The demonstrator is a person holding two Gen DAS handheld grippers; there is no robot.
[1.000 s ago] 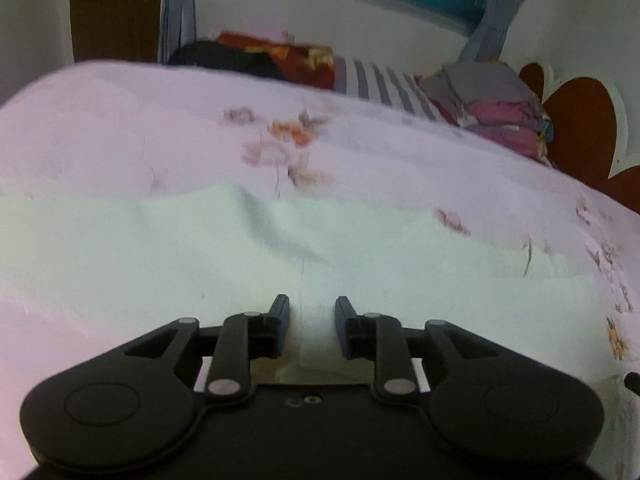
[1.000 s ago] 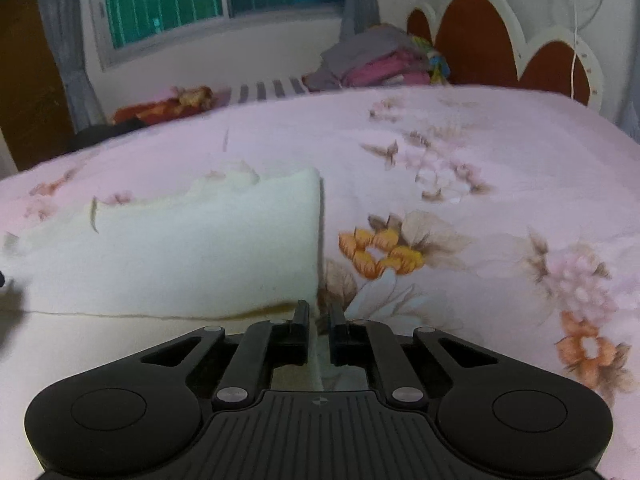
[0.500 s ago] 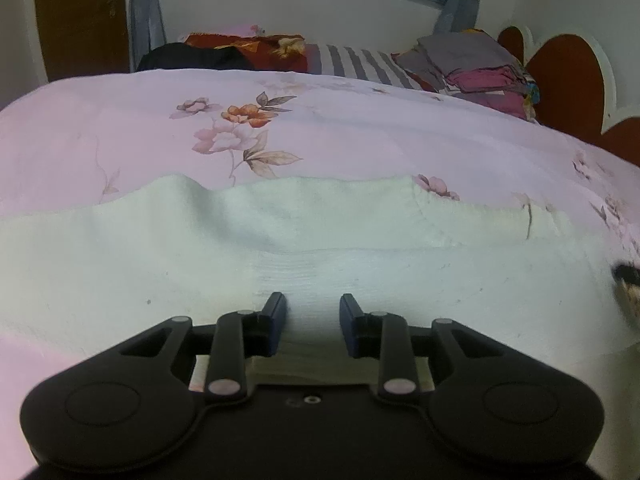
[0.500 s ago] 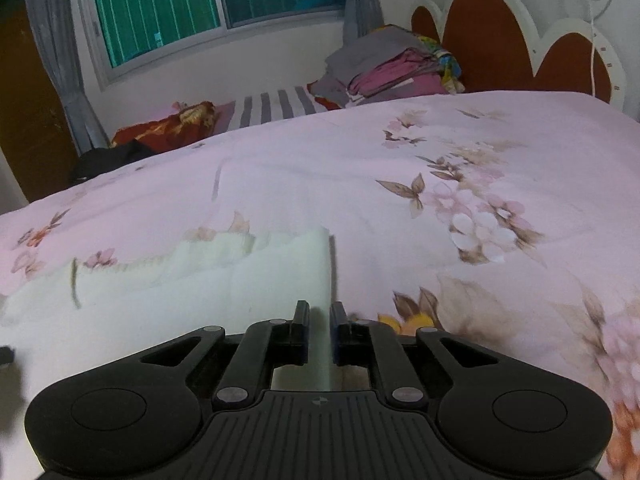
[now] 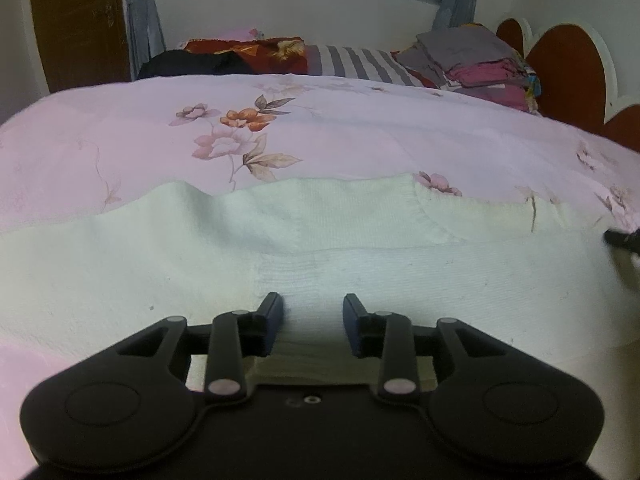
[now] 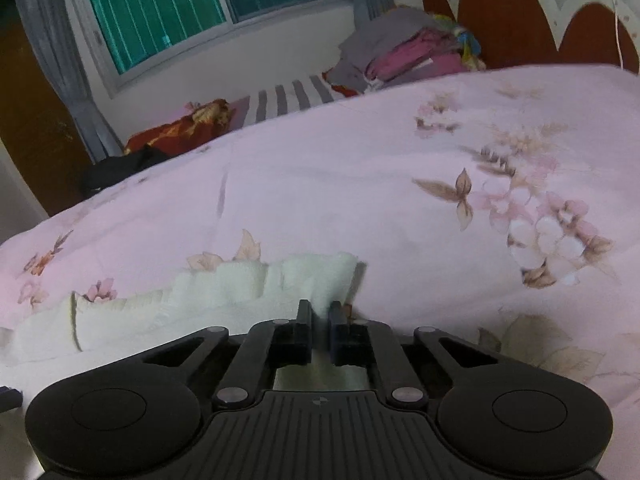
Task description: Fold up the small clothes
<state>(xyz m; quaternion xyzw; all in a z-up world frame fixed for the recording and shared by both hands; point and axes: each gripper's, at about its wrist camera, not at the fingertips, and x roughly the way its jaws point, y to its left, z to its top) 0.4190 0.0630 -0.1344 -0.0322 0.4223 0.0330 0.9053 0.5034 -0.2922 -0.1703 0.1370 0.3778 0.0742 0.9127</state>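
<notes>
A cream knit garment (image 5: 320, 248) lies spread across the pink floral bedspread (image 5: 340, 136). In the left wrist view my left gripper (image 5: 314, 310) is open, its two fingers apart just over the garment's near part, with nothing between them. In the right wrist view my right gripper (image 6: 320, 314) is shut on the garment's right edge (image 6: 316, 280), and the cloth bunches in ripples ahead of the fingers. The rest of the garment (image 6: 160, 312) stretches off to the left.
A stack of folded grey and pink clothes (image 5: 476, 64) sits at the far right by the brown headboard (image 5: 568, 68). A red patterned cloth (image 5: 248, 52), a black item (image 5: 188, 64) and a striped pillow (image 5: 356, 62) lie along the far edge under the window.
Both grippers have lifted and tilted up, showing more of the bed and window. The right gripper has drawn the garment's right edge up and inward, bunching it. The left gripper's fingers stay apart.
</notes>
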